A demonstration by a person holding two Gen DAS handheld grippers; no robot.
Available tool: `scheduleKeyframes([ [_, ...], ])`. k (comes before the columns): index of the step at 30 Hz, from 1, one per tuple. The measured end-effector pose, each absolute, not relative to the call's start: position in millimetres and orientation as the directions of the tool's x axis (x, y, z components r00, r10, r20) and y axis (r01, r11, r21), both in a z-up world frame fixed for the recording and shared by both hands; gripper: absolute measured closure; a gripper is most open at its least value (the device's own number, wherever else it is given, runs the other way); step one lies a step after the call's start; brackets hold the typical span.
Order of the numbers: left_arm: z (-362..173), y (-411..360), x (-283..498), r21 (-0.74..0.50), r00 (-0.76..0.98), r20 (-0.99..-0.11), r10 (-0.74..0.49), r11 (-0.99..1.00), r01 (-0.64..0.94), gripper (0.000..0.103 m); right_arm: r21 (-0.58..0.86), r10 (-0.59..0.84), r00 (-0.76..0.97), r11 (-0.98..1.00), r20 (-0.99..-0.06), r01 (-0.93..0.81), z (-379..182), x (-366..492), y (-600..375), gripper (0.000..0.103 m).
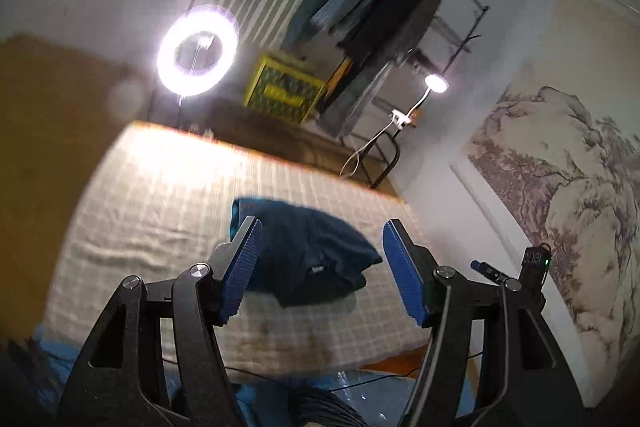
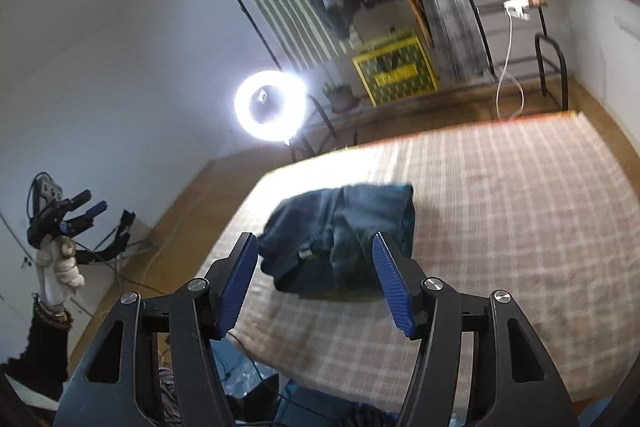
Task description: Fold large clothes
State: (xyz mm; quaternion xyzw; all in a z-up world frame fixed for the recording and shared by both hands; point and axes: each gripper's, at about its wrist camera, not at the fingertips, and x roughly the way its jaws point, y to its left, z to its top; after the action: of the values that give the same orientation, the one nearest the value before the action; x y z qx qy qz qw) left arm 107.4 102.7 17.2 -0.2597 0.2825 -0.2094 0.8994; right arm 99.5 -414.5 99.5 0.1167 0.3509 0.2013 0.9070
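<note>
A dark blue garment [image 1: 308, 251] lies folded in a compact bundle on the checked beige cloth [image 1: 160, 211] that covers the bed. In the left wrist view my left gripper [image 1: 322, 227] hovers above and in front of the bundle, jaws open, nothing between the blue pads [image 1: 240, 267]. In the right wrist view the garment [image 2: 340, 231] lies just beyond my right gripper [image 2: 314, 241], which is also open and holds nothing. At the far left of that view a white-gloved hand [image 2: 56, 267] holds the left gripper [image 2: 68, 215] raised off the bed.
A bright ring light [image 1: 198, 49] on a stand is beyond the bed's far edge. Behind it are a clothes rack with hanging garments [image 1: 384, 7], a yellow crate [image 1: 284, 89] and a small clip lamp [image 1: 436, 83]. A landscape painting [image 1: 560, 167] covers the right wall.
</note>
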Motion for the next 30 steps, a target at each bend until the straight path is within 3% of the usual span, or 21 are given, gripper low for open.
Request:
scheduleKeyframes([
  [3, 35.5, 103.0, 95.8, -0.560, 0.761, -0.381, -0.525, 0.786, 0.261, 0.038, 0.339, 0.440, 0.691, 0.895, -0.574, -0.288, 115.0, 93.7, -418.0, 0.044],
  [6, 46.3, 106.9, 93.8, -0.546, 0.777, -0.363, -0.514, 0.793, 0.270, 0.030, 0.359, 0.461, 0.694, 0.884, -0.553, -0.301, 123.6, 92.5, -421.5, 0.043],
  [10, 26.9, 113.4, 115.6, -0.582, 0.764, -0.385, -0.519, 0.778, 0.236, 0.028, 0.369, 0.467, 0.678, 0.881, -0.568, -0.297, 114.9, 100.6, -420.3, 0.040],
  [21, -175.1, 46.6, 243.3, -0.691, 0.540, -0.587, -0.603, 0.721, 0.053, 0.028, 0.465, 0.490, 0.531, 0.864, -0.691, -0.192, -24.9, 168.2, -384.0, 0.039],
  [30, -264.1, 11.7, 322.3, -0.749, 0.414, -0.613, -0.673, 0.662, -0.035, 0.028, 0.527, 0.508, 0.446, 0.845, -0.737, -0.092, -117.7, 229.7, -369.5, 0.039],
])
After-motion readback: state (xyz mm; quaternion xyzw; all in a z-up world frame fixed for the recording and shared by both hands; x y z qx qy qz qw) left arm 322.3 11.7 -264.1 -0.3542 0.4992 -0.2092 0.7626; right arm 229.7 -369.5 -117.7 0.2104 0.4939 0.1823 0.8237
